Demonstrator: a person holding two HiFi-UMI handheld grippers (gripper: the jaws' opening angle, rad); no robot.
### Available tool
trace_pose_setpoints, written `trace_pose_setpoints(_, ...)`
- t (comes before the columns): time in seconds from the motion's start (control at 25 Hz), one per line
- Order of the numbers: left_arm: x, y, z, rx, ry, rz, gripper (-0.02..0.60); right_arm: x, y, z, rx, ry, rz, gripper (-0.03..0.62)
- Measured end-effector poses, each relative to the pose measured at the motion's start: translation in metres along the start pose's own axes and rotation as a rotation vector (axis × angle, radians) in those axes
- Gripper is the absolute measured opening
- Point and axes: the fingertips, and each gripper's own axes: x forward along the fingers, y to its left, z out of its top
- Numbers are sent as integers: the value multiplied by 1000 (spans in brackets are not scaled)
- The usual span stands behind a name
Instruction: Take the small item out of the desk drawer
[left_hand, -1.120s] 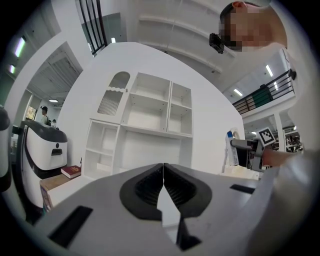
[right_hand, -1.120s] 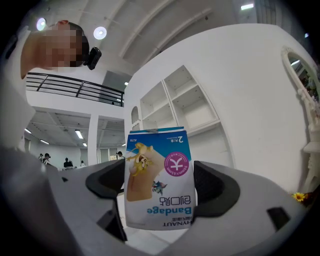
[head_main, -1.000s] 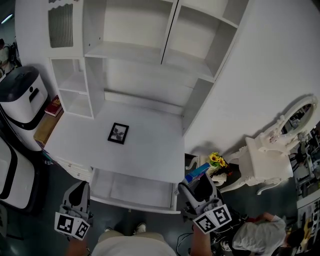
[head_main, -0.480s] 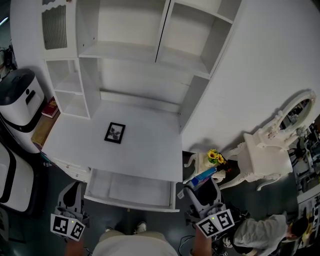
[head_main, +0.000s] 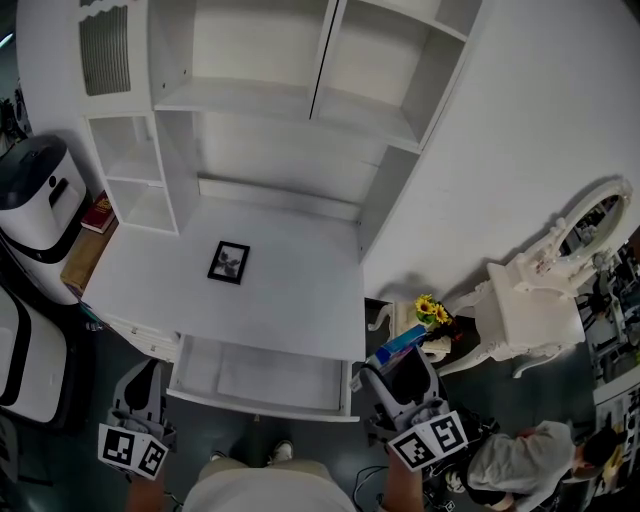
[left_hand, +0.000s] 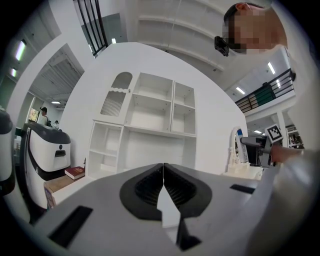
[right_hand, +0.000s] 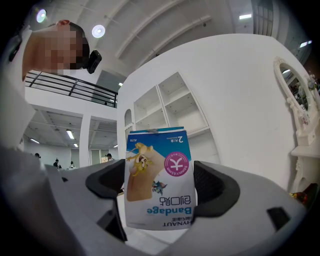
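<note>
Fingers (right_hand: 215, 187) of the right gripper (right_hand: 160, 192) clamp the bandage box (right_hand: 159, 165); left gripper (left_hand: 163, 182) fingers touch, empty.

Box (right_hand: 159, 172): small flat bandage pkt, blue top, white bottom, w/ cartoon art & pink round sticker. Print reads upside down in right gripper view. Sits upright btwn right gripper (right_hand: 160, 196) jaws, clamped both sides, outside drawer (head_main: 262, 377), just right of its front corner. Drawer: white, shallow, wide, open under desk top.
</note>
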Motion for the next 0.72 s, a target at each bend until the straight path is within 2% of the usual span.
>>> trace_pose_setpoints(0.72,7,18,-1,1,0,-2,17,25,10,-6,13,-8,15,440)
